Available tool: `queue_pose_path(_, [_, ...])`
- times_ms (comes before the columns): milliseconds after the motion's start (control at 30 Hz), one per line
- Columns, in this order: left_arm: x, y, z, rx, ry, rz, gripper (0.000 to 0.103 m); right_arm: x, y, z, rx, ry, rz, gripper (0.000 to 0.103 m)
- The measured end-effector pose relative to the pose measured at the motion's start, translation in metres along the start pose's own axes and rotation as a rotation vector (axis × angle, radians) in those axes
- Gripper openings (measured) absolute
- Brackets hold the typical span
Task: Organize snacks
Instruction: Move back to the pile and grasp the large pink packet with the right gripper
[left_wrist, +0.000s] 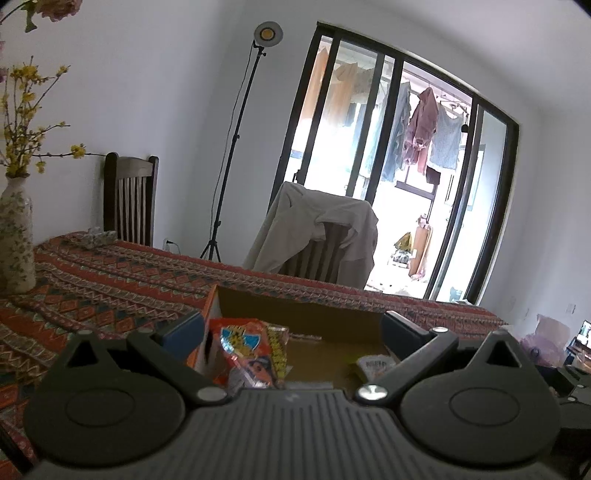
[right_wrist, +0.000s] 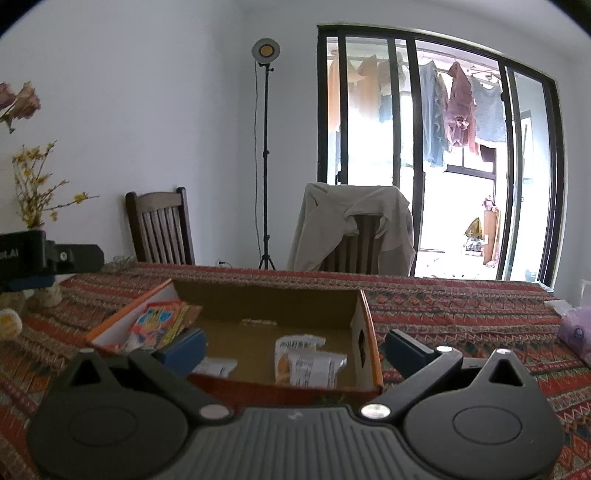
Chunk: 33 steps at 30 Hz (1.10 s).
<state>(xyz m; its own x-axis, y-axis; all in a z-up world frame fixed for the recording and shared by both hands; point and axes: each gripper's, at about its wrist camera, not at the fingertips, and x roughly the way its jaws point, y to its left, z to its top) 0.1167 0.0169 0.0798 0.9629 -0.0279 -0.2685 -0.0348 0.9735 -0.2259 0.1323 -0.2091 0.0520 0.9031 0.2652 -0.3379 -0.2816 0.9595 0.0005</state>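
Note:
An open cardboard box (right_wrist: 266, 295) with orange sides stands on the patterned tablecloth. Inside, a colourful orange and yellow snack packet (right_wrist: 159, 323) leans in its left corner and white snack packets (right_wrist: 306, 360) lie on its floor. My right gripper (right_wrist: 293, 347) is open and empty, just in front of the box. My left gripper (left_wrist: 291, 332) is open and empty, over the box (left_wrist: 295, 306), with the colourful packet (left_wrist: 251, 350) between its fingers but not gripped. A white packet (left_wrist: 376, 365) lies to the right.
A floral vase (left_wrist: 14, 236) with yellow flowers stands on the table at the left. Two wooden chairs (right_wrist: 162, 229) stand behind the table, one draped with a beige garment (right_wrist: 354, 229). A lamp tripod (right_wrist: 266, 155) stands by the wall. A pale purple bag (right_wrist: 576, 328) lies at the right edge.

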Motion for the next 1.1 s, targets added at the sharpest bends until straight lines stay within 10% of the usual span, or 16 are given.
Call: queue_pose_path(1100, [-0.058, 0.051, -0.079, 0.032, 0.205, 0.083, 0.103, -0.021, 0.069, -0.067, -0.074, 0.261, 0.185, 0.100])
